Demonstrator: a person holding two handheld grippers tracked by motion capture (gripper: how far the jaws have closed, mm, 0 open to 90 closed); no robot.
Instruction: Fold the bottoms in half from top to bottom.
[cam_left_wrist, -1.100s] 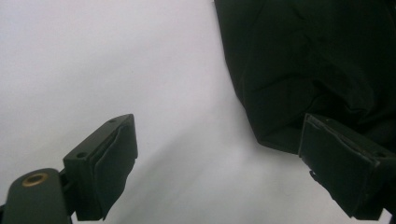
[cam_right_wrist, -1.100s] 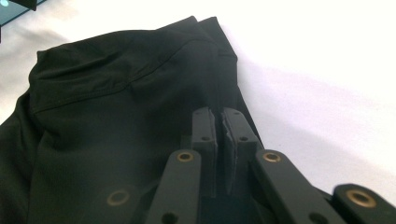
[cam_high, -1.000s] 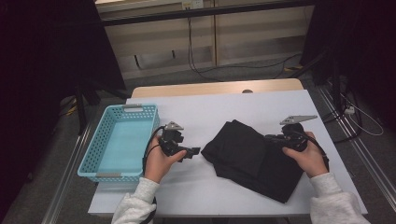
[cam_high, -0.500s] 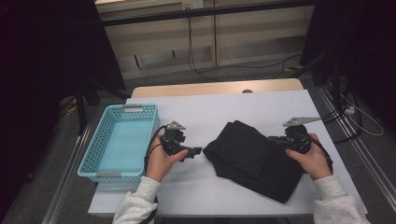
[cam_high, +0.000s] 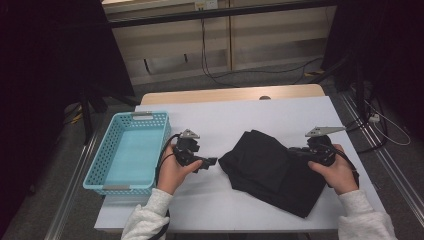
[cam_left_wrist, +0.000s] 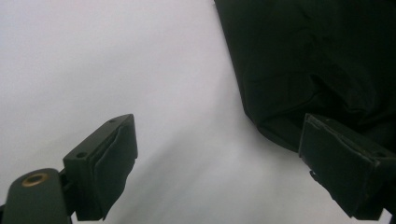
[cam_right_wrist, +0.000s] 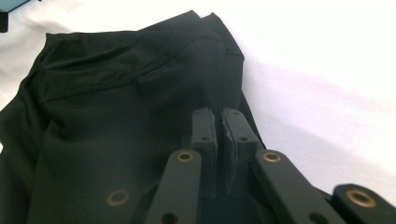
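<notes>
The right tool (cam_high: 296, 150) has its jaws pressed together over the right side of the black garment (cam_high: 272, 170). In the right gripper view the two pads (cam_right_wrist: 205, 135) meet with only a thin seam between them, right at a raised ridge of the dark cloth. Whether a fold of the fabric is pinched in that seam cannot be told, since the black pads and the black cloth merge there.

The left tool (cam_high: 212, 161) stands wide open and holds nothing. In the left gripper view its two pads (cam_left_wrist: 109, 158) are far apart over bare white tabletop (cam_high: 240, 117), and the near edge of the garment (cam_left_wrist: 317, 70) lies just ahead of the right-hand pad, close to it but with no clear contact.

The garment lies crumpled on the tabletop between the two tools. A light blue basket (cam_high: 102, 167) sits just behind the left tool, on the side away from the garment.
</notes>
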